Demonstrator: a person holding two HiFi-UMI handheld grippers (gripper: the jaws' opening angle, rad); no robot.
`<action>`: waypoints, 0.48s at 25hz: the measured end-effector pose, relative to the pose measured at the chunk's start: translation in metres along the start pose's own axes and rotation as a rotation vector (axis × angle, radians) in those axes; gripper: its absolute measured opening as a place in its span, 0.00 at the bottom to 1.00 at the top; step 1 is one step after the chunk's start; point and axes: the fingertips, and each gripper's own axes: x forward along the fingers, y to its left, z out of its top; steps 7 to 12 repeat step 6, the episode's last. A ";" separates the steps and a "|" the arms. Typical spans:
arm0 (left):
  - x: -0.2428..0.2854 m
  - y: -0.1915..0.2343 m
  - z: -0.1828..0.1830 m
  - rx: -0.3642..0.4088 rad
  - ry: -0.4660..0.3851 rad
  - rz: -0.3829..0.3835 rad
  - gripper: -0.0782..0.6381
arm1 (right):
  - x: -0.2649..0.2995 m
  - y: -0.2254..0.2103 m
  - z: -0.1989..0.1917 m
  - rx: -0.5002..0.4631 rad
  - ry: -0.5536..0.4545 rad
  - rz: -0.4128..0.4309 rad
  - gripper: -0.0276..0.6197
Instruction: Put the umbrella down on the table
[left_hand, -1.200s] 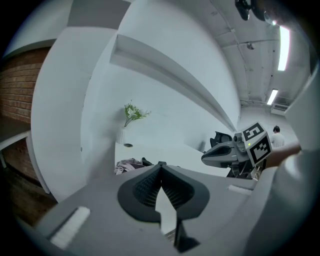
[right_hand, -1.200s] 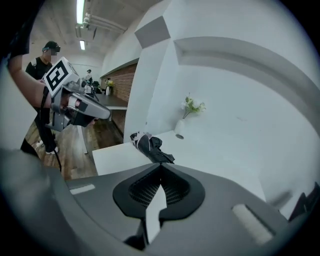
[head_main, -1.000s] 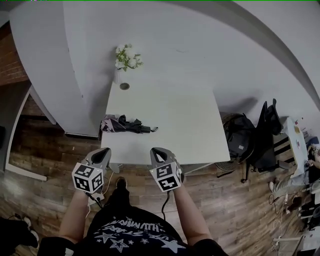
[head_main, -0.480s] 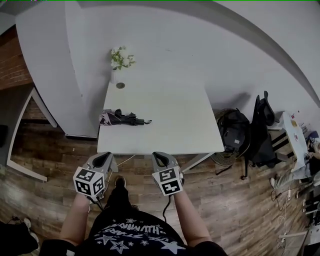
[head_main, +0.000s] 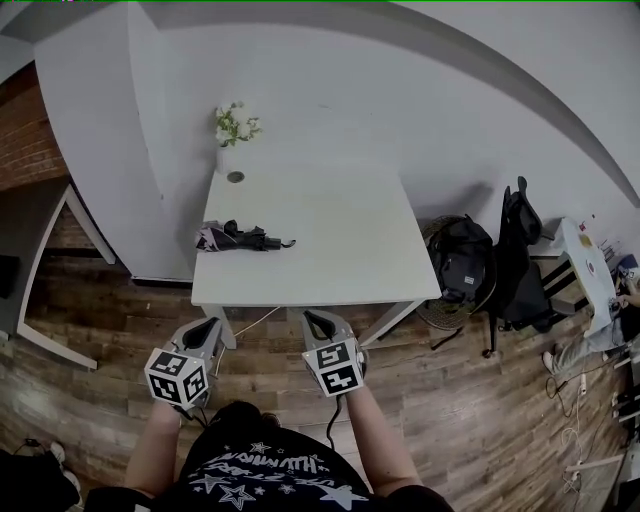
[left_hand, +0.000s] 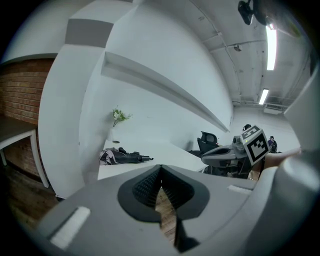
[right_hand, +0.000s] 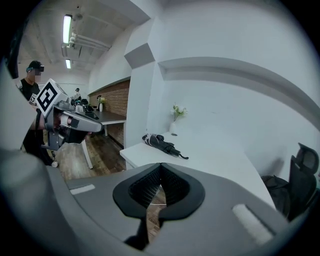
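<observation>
A folded dark umbrella (head_main: 240, 237) lies on the left part of the white table (head_main: 340, 240), its handle pointing right. It shows too in the left gripper view as the umbrella (left_hand: 122, 157) and in the right gripper view as the umbrella (right_hand: 160, 142). My left gripper (head_main: 208, 329) and right gripper (head_main: 314, 322) hang over the wooden floor, short of the table's near edge. Both are shut, with nothing between their jaws. Each gripper points toward the table from a distance.
A white vase of flowers (head_main: 231, 135) and a small round dish (head_main: 235, 177) stand at the table's far left corner. A black backpack (head_main: 462, 262) and a dark office chair (head_main: 520, 250) stand right of the table. A brick wall (head_main: 25, 135) and another table's edge lie left.
Both grippers have drawn back from the table's near edge toward the person, and the table now sits farther off in the head view. The umbrella has stayed where it lay.
</observation>
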 end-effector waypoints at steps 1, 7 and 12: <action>0.000 -0.001 0.001 0.000 -0.002 0.000 0.12 | -0.002 -0.001 0.000 0.005 -0.002 -0.001 0.07; 0.000 -0.005 0.000 0.003 -0.007 -0.004 0.11 | -0.002 -0.002 -0.002 0.023 -0.007 0.003 0.07; 0.000 -0.005 0.000 0.003 -0.007 -0.004 0.11 | -0.002 -0.002 -0.002 0.023 -0.007 0.003 0.07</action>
